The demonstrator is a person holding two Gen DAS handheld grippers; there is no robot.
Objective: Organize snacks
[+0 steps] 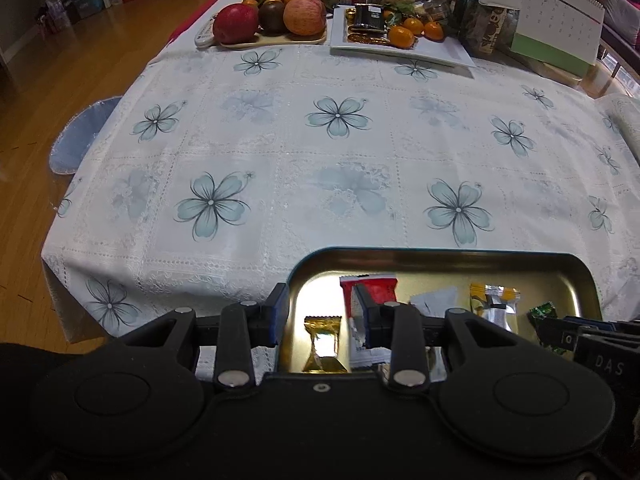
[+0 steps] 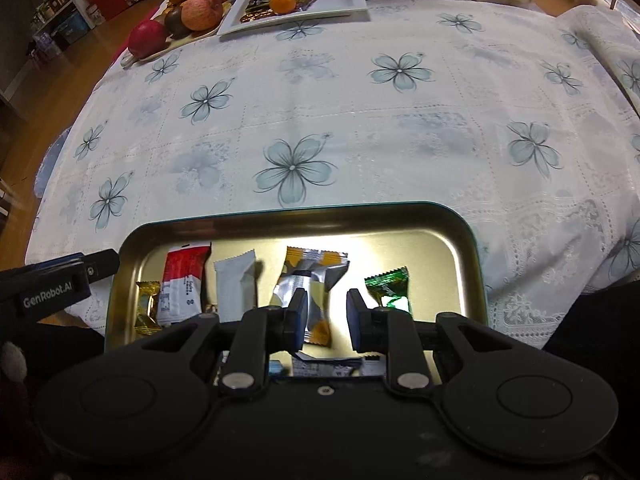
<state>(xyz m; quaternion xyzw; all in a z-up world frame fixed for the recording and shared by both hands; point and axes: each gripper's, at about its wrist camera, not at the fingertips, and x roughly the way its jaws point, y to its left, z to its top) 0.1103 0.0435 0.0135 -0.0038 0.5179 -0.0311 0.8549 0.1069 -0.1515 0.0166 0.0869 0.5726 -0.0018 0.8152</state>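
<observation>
Left wrist: calendar (image 1: 560,12) headed "02".

We see a gold tray (image 2: 472,248) on a white tablecloth (image 2: 360,128) with blue flowers; inside the tray lie gold (image 2: 147,308), red-white (image 2: 182,284), white (image 2: 236,288), orange-silver (image 2: 312,276) and green (image 2: 390,290) wrappers.

Ahead of me the flower-printed white tablecloth (image 2: 360,128) lies bare from the shallow gold metal tray (image 2: 304,220) to the far end, wide enough for either of my grippers to cross. The far edge is blocked by a pale board of apples and oranges (image 1: 276,38), a white rectangular plate of small oranges and wrapped sweets (image 1: 448,50) and an upright desk calendar (image 1: 560,20). Inside the tray the wrapped snacks lie close side by side, and the only open floor is around the green-wrapped candy (image 2: 390,290).
</observation>
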